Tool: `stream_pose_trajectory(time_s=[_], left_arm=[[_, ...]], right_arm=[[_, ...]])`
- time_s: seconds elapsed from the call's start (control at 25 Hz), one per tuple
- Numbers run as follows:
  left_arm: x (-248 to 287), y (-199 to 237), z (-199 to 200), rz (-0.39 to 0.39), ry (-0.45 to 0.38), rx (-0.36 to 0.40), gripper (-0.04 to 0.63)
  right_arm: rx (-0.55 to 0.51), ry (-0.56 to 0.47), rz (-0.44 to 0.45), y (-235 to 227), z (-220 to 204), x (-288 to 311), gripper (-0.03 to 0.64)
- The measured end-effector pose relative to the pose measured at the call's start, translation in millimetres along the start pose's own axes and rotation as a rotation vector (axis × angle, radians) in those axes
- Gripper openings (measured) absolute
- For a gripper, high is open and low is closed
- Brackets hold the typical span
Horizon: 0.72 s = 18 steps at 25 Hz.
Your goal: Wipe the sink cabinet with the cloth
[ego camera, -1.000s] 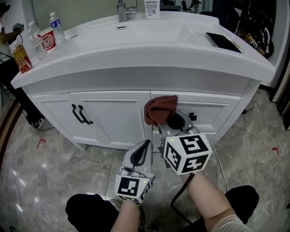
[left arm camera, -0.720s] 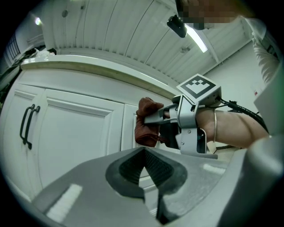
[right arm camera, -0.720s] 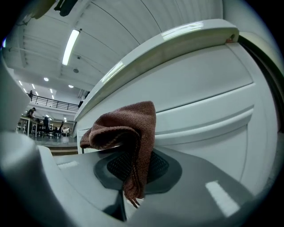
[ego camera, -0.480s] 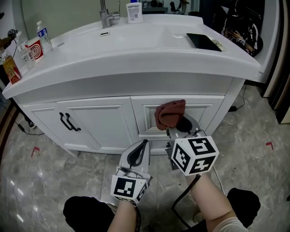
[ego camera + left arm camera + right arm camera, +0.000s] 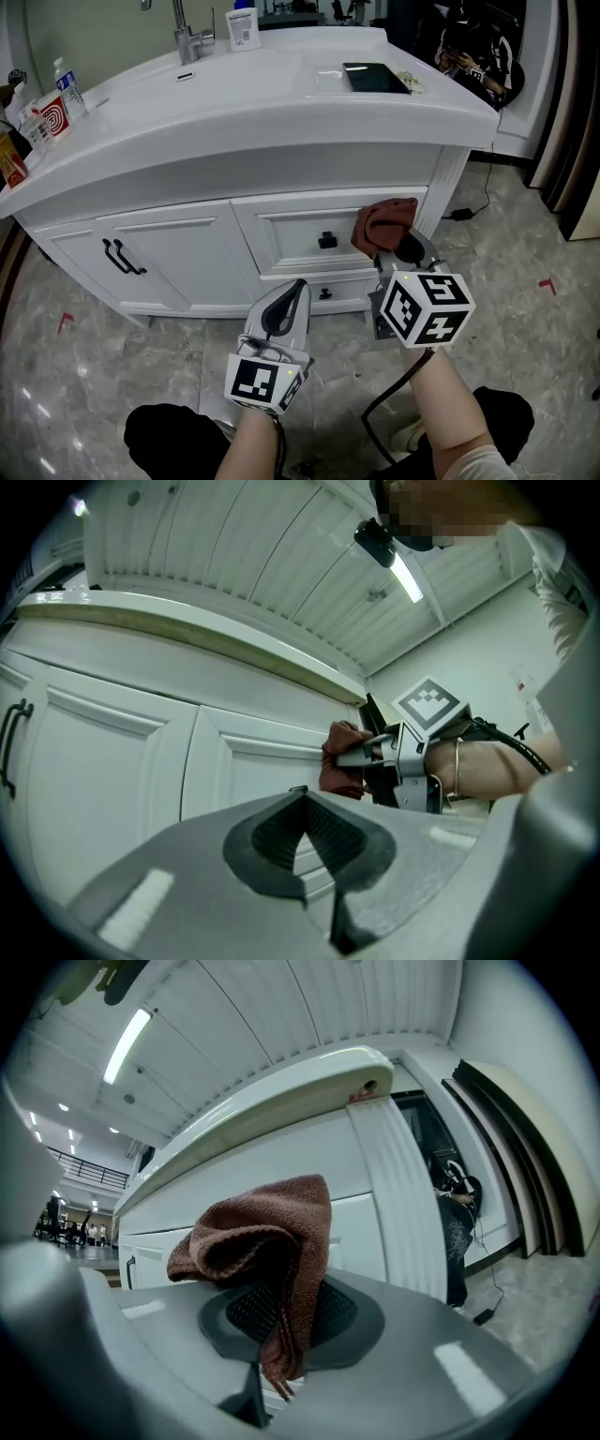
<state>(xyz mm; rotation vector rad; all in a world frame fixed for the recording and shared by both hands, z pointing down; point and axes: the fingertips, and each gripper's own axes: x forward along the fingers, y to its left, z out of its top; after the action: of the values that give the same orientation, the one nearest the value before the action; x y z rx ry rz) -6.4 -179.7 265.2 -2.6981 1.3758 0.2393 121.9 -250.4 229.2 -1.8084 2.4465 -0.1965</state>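
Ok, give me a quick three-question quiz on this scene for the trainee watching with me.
1. True or false: the left tongs hold the cloth.
2. Which part of the cabinet is the cloth in front of? A the double doors; B the right end of the top drawer; C the worktop.
3. Fill in: in the head view, the black slab lies to the ___ of the tap.

Key: 1 false, the left tongs are shut on nothing and the right tongs grip the cloth. 2 B. 3 right.
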Motion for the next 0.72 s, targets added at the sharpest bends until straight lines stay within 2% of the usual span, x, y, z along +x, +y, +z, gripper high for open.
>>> stream_pose_trajectory(time_s=[0.2, 0.4, 0.52, 0.72], left_arm=[[4.5, -15.0, -4.4, -0.027, 0.014, -0.011, 0.0], [-4.2, -12.3, -14.6, -0.011, 0.028, -0.028, 0.0], [-16.3, 0.0, -24.7, 0.017, 0.034, -0.017, 0.0], [-42.4, 39.5, -32.1, 0.1, 0.056, -0.011, 0.0]], right_arm=[[0.004, -0.007, -0.054, -30.6, 8.7, -14.4, 0.084], [0.029, -0.024, -0.091, -28.5, 8.5, -22.6, 0.08], [0.047, -0.011, -0.014, 5.6, -5.2, -17.0, 0.08], [0.036, 0.045, 0.17, 95.3, -44.2, 11.1, 0.08]])
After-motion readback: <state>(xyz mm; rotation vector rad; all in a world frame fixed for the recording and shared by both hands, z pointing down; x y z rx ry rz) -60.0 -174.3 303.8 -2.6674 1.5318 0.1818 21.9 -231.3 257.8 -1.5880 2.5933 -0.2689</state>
